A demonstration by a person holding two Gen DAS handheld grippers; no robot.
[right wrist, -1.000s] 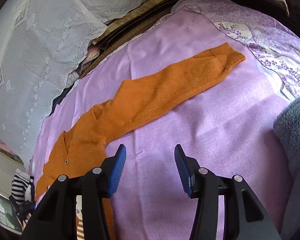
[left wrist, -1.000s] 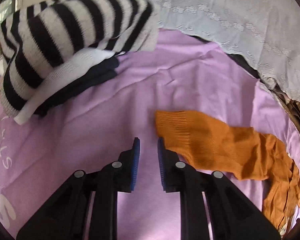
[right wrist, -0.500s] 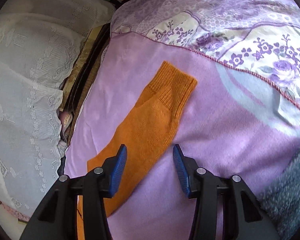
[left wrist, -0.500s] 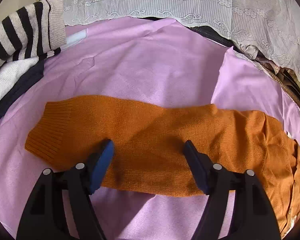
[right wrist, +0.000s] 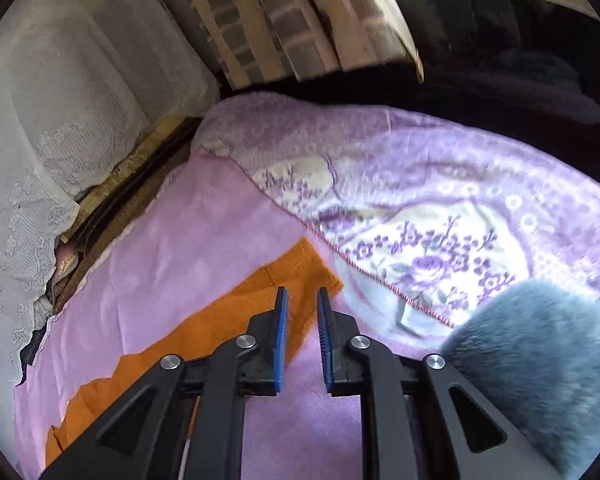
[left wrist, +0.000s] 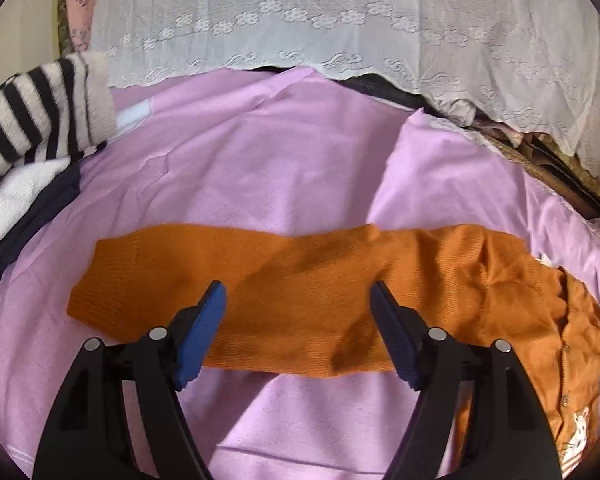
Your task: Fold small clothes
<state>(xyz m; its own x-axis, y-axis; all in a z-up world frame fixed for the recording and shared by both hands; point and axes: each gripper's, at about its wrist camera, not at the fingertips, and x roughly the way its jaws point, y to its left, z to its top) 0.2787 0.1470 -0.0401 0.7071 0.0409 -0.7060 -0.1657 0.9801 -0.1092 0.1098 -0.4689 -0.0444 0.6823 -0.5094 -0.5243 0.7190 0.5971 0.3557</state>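
The orange cardigan lies flat on the pink sheet, sleeves outstretched; with the left gripper just opened wide over one sleeve and the right gripper just narrowing, empty, at the other cuff, I'd pinch each cuff's edge squarely before folding inward.

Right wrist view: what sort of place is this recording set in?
Probably a bedroom: the orange cardigan lies on a pink sheet spread over a bed, beside a purple floral blanket, with a white lace curtain hanging alongside.
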